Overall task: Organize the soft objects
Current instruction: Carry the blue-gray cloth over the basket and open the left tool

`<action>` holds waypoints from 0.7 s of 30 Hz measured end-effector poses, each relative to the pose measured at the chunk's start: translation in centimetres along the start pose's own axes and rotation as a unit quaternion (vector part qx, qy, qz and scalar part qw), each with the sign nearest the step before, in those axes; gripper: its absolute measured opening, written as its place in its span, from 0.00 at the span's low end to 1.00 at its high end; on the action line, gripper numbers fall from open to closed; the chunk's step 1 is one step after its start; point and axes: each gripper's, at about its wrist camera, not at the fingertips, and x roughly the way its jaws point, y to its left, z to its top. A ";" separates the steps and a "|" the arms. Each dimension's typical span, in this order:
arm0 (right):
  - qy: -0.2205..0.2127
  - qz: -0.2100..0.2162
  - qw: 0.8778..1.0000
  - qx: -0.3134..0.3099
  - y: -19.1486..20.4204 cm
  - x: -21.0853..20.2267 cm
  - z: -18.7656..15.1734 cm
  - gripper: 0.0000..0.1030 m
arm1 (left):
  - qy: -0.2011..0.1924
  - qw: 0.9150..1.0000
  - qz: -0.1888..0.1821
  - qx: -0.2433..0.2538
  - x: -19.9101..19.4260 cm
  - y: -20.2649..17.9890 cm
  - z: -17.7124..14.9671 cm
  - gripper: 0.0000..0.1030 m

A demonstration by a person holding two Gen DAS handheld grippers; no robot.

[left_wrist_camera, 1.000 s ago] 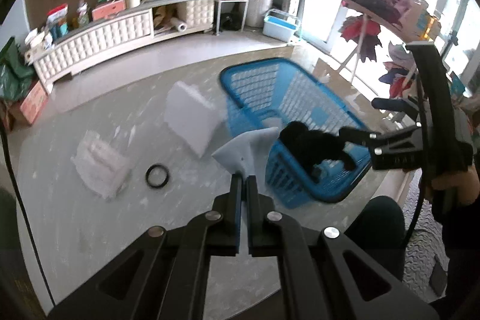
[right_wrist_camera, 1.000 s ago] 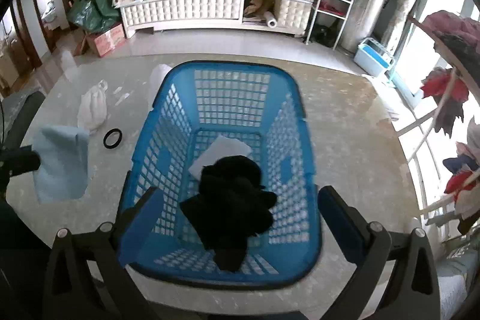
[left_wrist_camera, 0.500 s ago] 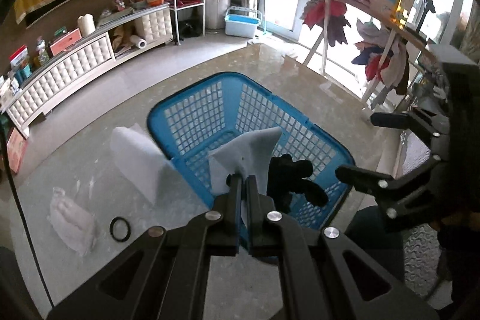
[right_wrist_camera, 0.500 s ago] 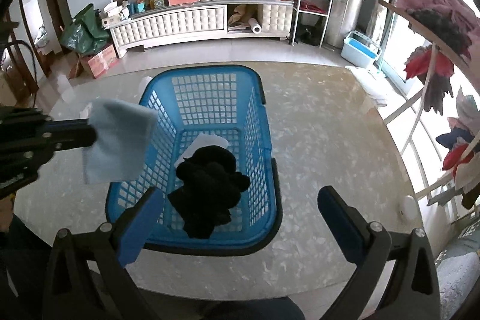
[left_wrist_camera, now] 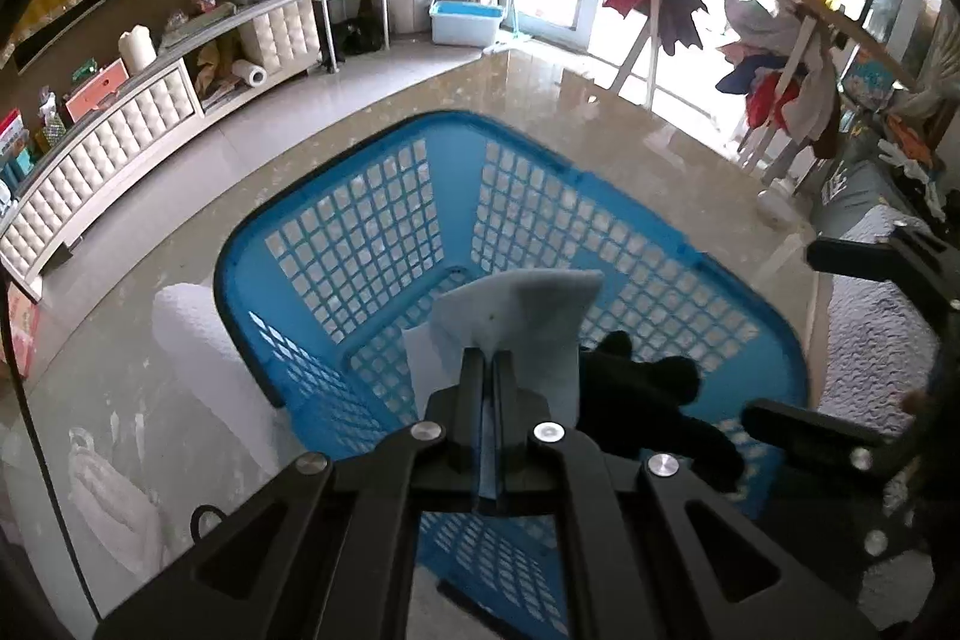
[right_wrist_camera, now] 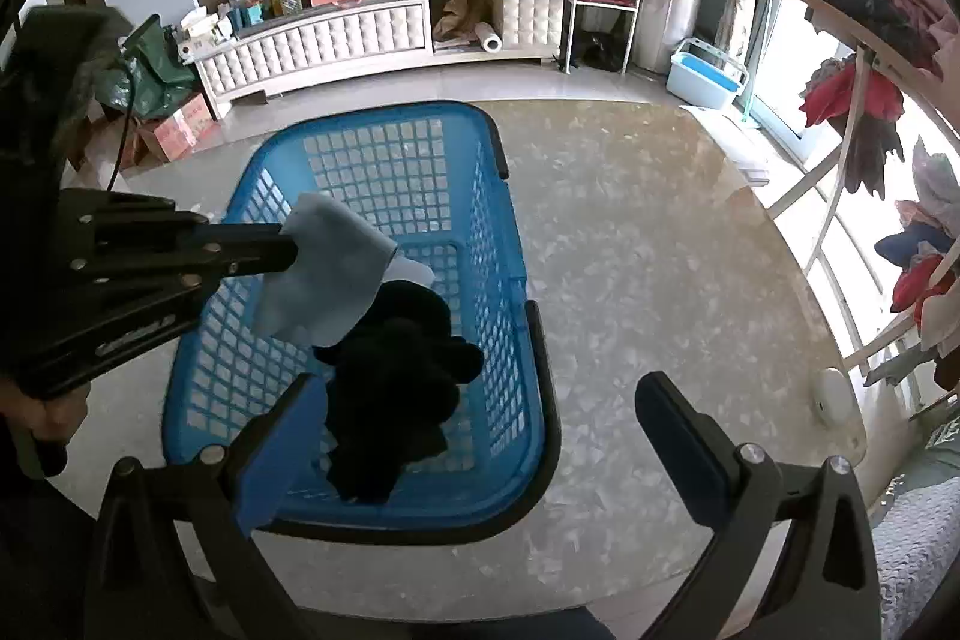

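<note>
A blue plastic laundry basket point(left_wrist_camera: 372, 244) point(right_wrist_camera: 516, 340) stands on a round marble table. Inside it lie a black garment point(left_wrist_camera: 648, 400) point(right_wrist_camera: 402, 388) and a white cloth point(left_wrist_camera: 420, 364) point(right_wrist_camera: 414, 271). My left gripper point(left_wrist_camera: 489, 358) point(right_wrist_camera: 291, 250) is shut on a light blue cloth point(left_wrist_camera: 522, 316) point(right_wrist_camera: 324, 280), which hangs above the basket's inside. My right gripper point(right_wrist_camera: 480, 412) stands open over the basket's near right corner with nothing between its fingers.
On the table left of the basket lie a white folded cloth point(left_wrist_camera: 198, 340), a crumpled white bag point(left_wrist_camera: 114, 508) and a black ring point(left_wrist_camera: 204, 520). A clothes rack point(right_wrist_camera: 870, 58) with garments stands to the right. A white cabinet point(right_wrist_camera: 372, 34) lines the far wall.
My left gripper has carried the light blue cloth from left of the basket to above its inside. The right gripper has shifted only a little toward the basket's right side.
</note>
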 end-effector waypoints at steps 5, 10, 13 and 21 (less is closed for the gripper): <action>0.007 0.001 1.000 0.004 -0.2 0.6 0.2 1.00 | 0.021 1.000 0.005 -0.001 2.0 0.6 0.5 0.02; 0.012 0.003 1.000 0.007 -0.6 0.9 0.1 1.00 | 0.041 0.999 0.014 0.008 3.3 0.5 0.4 0.03; 0.013 0.004 1.000 0.009 -0.9 0.8 0.0 1.00 | 0.044 0.998 0.033 0.017 3.5 0.3 0.2 0.22; 0.013 0.008 1.000 0.012 -1.3 0.3 -0.1 1.00 | 0.036 0.997 0.057 0.035 2.9 -0.2 0.4 0.78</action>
